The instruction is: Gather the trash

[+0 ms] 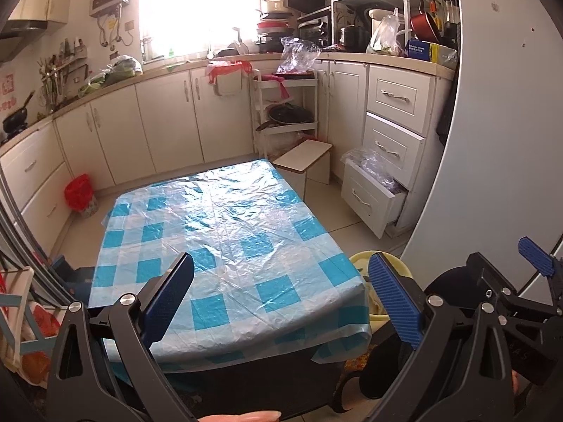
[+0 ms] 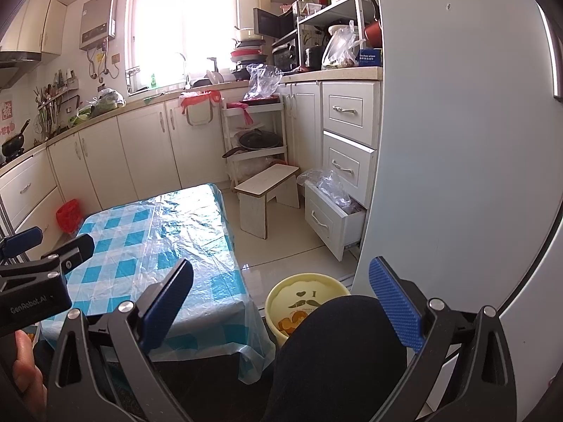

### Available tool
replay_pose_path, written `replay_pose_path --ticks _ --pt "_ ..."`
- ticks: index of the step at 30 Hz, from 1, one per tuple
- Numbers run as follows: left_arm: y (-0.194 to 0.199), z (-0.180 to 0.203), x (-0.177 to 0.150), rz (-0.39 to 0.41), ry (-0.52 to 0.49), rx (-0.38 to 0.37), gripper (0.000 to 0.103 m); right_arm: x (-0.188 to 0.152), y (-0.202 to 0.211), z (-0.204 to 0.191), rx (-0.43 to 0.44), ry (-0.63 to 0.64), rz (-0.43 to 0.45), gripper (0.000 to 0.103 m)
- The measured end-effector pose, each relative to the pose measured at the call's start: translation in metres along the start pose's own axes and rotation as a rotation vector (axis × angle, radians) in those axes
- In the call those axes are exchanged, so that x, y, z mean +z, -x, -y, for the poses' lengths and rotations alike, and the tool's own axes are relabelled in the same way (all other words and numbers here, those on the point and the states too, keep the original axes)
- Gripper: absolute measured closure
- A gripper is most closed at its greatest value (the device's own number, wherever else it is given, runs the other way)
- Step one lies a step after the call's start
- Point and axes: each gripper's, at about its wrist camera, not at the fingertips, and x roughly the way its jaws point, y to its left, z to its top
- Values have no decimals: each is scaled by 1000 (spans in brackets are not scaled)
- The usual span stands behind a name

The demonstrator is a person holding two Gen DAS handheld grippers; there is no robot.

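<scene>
Left gripper [image 1: 281, 302] held wide apart, grasping nothing, above checked counter [image 1: 225, 232]. Right gripper [image 2: 281, 302] also wide apart, nothing inside, above yellow bin [image 2: 299, 292].

Home kitchen — cream cabinets [image 1: 165, 123], cluttered countertop [image 1: 352, 57], water heater [image 2: 98, 21], fridge [image 2: 457, 140].

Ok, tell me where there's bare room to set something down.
The checked tablecloth is bare edge to edge. The small stool top beside the table is bare too. Crowded: the counter under the shelves, and the open bottom drawer, stuffed with plastic.
</scene>
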Motion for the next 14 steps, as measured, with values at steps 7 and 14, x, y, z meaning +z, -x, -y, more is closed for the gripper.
replay_pose_path --ticks 7,14 --pt "-16 -24 -6 -57 80 -91 8 -2 -5 -9 29 23 -14 7" --pt "-22 -59 -7 -73 170 14 8 -2 -21 -16 56 27 -44 7"
